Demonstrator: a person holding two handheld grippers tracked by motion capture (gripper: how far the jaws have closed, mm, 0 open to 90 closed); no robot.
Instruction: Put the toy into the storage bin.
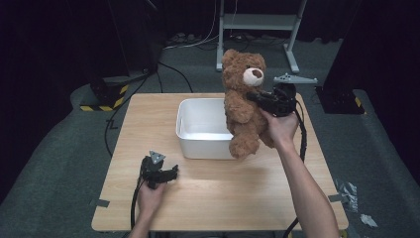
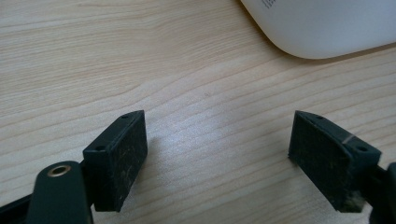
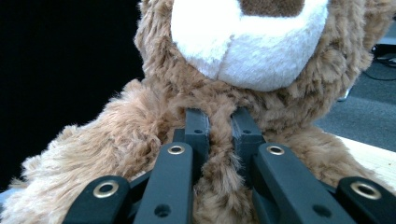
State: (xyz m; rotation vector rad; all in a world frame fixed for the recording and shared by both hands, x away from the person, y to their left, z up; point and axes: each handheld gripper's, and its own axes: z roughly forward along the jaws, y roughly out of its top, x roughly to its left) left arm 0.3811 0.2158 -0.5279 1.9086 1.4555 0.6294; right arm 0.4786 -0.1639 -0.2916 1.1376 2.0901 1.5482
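Table [image 1: 218, 198] brightly lit from overhead — surroundings dark, close fur soft

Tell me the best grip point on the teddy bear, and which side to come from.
Pinch the teddy bear at the neck fold just under its white muzzle, coming in level from its front. The plush narrows there between head and chest, so narrow jaws can bunch it. The right gripper is shut on that spot, and the bear hangs upright beside the white bin with its legs down.
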